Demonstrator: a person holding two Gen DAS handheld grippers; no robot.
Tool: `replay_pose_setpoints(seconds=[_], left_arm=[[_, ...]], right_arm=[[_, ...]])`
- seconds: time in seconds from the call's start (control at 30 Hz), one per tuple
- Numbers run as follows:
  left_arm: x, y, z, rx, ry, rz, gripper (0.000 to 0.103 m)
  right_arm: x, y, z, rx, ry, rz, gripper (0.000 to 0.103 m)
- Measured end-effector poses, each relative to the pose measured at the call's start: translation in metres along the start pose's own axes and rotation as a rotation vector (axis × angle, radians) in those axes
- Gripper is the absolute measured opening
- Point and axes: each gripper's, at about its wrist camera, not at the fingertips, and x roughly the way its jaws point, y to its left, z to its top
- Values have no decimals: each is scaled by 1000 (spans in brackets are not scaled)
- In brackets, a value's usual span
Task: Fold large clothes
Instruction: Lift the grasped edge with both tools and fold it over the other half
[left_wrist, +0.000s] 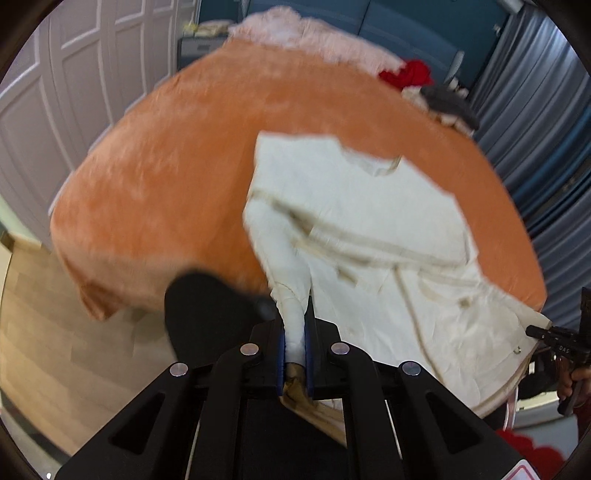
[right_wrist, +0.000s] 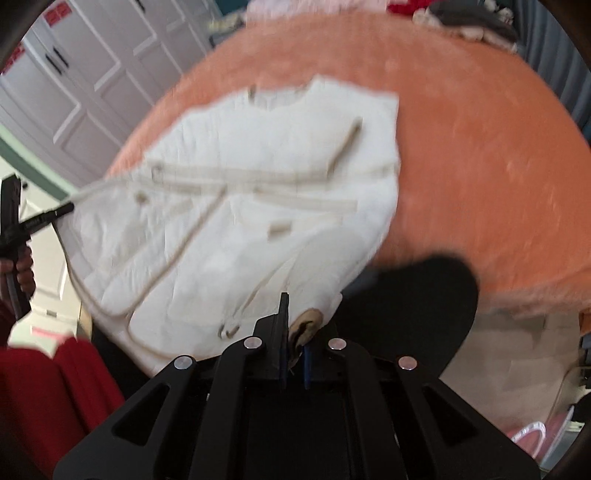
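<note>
A large cream-white jacket (left_wrist: 373, 236) with beige trim lies spread on an orange blanket-covered bed (left_wrist: 166, 184). My left gripper (left_wrist: 295, 332) is shut on a bunched bottom corner of the jacket at the bed's near edge. In the right wrist view the same jacket (right_wrist: 258, 177) lies on the bed (right_wrist: 480, 166), and my right gripper (right_wrist: 295, 332) is shut on its other bottom corner, with beige lining showing. Each gripper shows at the other view's edge: the right one (left_wrist: 546, 334) and the left one (right_wrist: 44, 219). Both views are blurred.
A pile of pink, red and grey clothes (left_wrist: 406, 74) lies at the bed's far end. White panelled wardrobe doors (left_wrist: 74, 74) stand to the left, grey curtains (left_wrist: 546, 110) to the right. Wood floor (left_wrist: 55, 350) lies below. Red fabric (right_wrist: 55, 387) is near me.
</note>
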Motion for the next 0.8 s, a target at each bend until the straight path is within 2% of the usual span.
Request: replay_pose_setpoints(seconds=[0.17,0.33,0.53,0.8], left_arm=[[-8,-3,40,-18,-87,-22,5],[-4,-5,72,-30,-144,4,5],[19,-10,111,-45,-190,72,6],[92,-9,157,-39,-198,191,7]], right_arm=[[-21,-5,43,3,-169,-37,4],[-28,-18,86,64,-313,-46,4],[-1,-43,133,183,-385,-42,4],[50,-64,177,279,-402,-44,4]])
